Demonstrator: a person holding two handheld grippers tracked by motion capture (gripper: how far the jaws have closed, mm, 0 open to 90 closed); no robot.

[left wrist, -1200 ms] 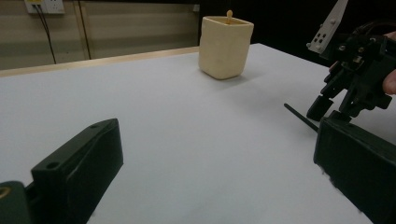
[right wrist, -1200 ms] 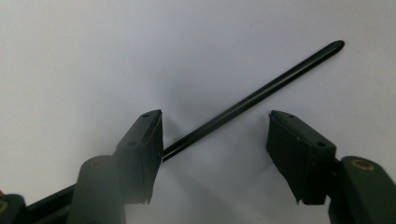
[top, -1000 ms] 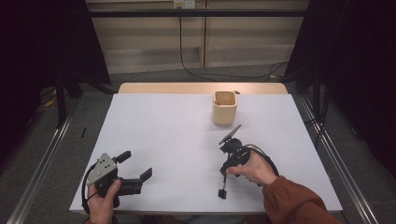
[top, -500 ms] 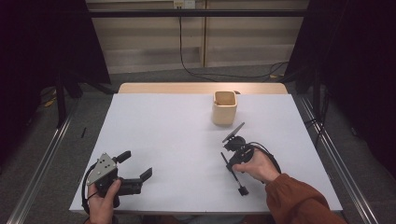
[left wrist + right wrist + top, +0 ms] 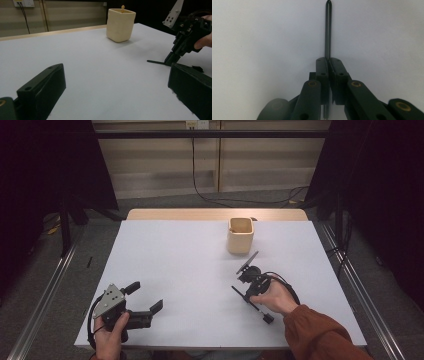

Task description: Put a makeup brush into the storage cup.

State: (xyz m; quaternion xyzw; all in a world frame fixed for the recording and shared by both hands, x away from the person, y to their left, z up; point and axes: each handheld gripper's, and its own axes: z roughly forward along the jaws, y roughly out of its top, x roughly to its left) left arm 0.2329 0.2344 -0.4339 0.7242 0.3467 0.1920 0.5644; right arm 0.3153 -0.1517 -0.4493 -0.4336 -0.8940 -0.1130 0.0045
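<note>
My right gripper (image 5: 247, 294) is clenched on one thin black rod (image 5: 327, 30). In the right gripper view its two jaws press together with the rod pinched between them. The rod runs straight out past the jaw tips, rounded end farthest from me, and a short stub shows behind the jaws. In the high view the rod (image 5: 239, 293) lies low over the white table (image 5: 175, 260), its long axis slanting from the near right toward the far left, free end pointing left. In the left gripper view the rod (image 5: 155, 61) looks almost level with the table; I cannot tell if it touches. My right hand (image 5: 272, 296) wraps the gripper body.

My left gripper (image 5: 145, 298) sits at the near left corner in my left hand (image 5: 110, 332), jaws spread wide with nothing between them.

One cream square cup (image 5: 240, 235) stands upright at the far side, beyond the right gripper, something small poking above its rim.
</note>
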